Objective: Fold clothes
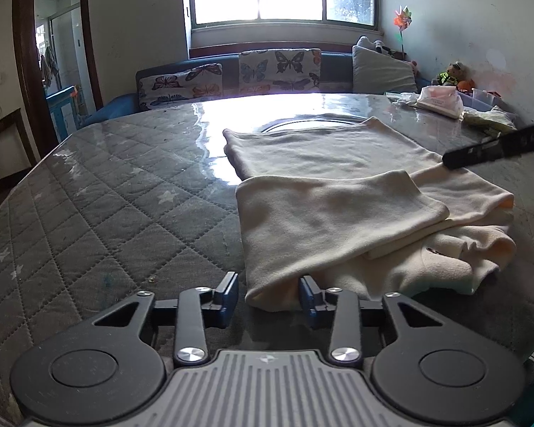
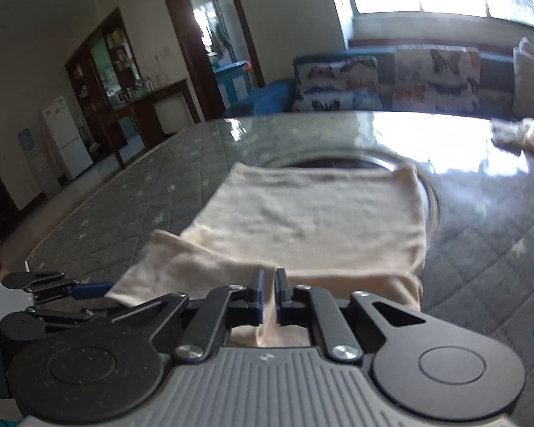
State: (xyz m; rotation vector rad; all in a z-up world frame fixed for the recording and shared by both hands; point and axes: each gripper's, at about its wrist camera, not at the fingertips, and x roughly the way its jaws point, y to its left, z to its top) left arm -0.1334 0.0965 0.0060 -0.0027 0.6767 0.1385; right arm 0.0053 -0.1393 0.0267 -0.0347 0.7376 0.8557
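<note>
A cream garment lies partly folded on the quilted grey table, a sleeve folded across its near part. My left gripper is open, its jaws straddling the garment's near left corner at table level. In the right wrist view the garment stretches ahead, and my right gripper is shut on its near edge, with cloth between the fingers. The left gripper shows at the left of that view, beside the garment's corner. The right gripper's finger enters the left wrist view from the right.
A round glass inset sits in the table's middle, partly under the garment. Folded clothes and bags lie at the far right of the table. A sofa with butterfly cushions stands behind, under a bright window.
</note>
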